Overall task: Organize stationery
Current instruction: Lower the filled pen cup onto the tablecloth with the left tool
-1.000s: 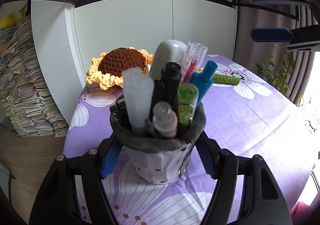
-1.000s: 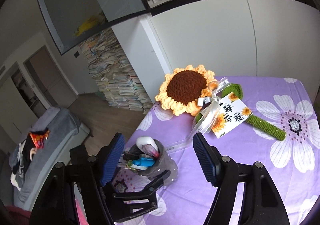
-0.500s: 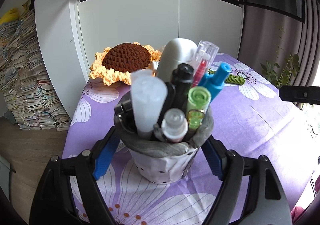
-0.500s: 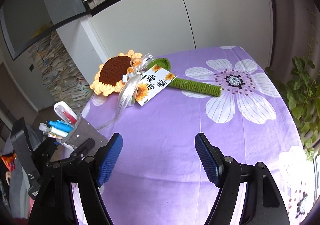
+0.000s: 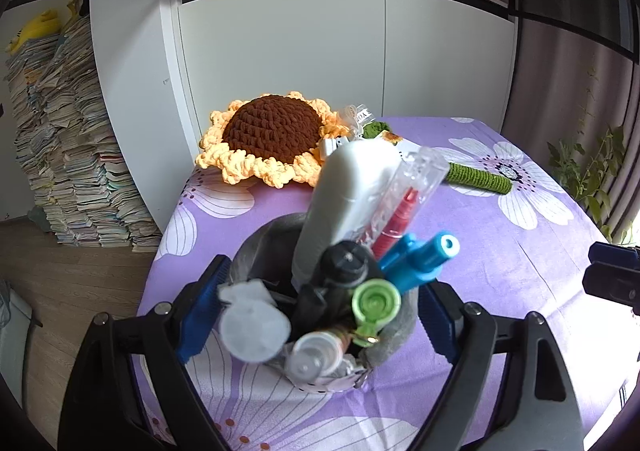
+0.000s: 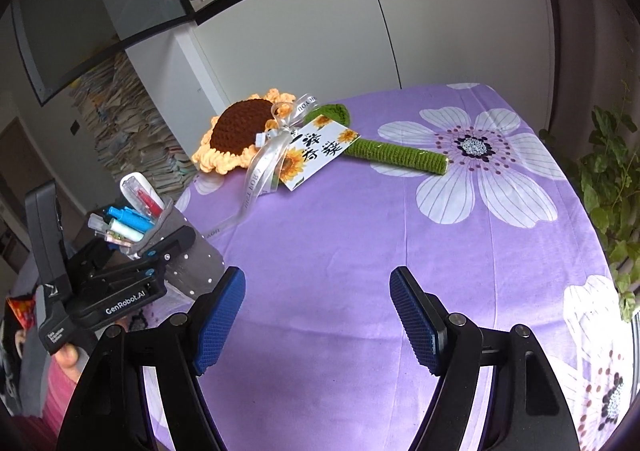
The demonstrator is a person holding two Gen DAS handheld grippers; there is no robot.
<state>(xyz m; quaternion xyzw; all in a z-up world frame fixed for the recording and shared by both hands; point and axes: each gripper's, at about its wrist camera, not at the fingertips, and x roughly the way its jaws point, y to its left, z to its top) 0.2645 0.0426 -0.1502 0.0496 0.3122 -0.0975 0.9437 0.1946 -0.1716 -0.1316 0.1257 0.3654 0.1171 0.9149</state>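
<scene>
The pen holder (image 5: pixel 320 331), a grey spotted fabric cup crammed with pens and markers, now tips toward my left-hand camera at the lower centre of its frame, its open mouth facing the lens where a second ago it stood upright on the purple flowered tablecloth (image 5: pixel 520 251). My left gripper (image 5: pixel 316 315) straddles the cup, a blue pad at each flank, and its jaws are closing in on the soft wall after briefly slackening; I judge the grip is being reset, not dropped. The tilt means the cup is being lifted or repositioned, so the tidying seems near its end, with no loose stationery visible on the cloth. In my right-hand view the cup sits at the left edge, tilted and clasped by the black left gripper. My right gripper (image 6: pixel 316 315) has swung down over bare cloth at the bottom of that frame, jaws standing wide with nothing between them, well apart from the cup. A crocheted sunflower (image 6: pixel 240 131) with a ribbon and a card lies beyond, upper centre.
</scene>
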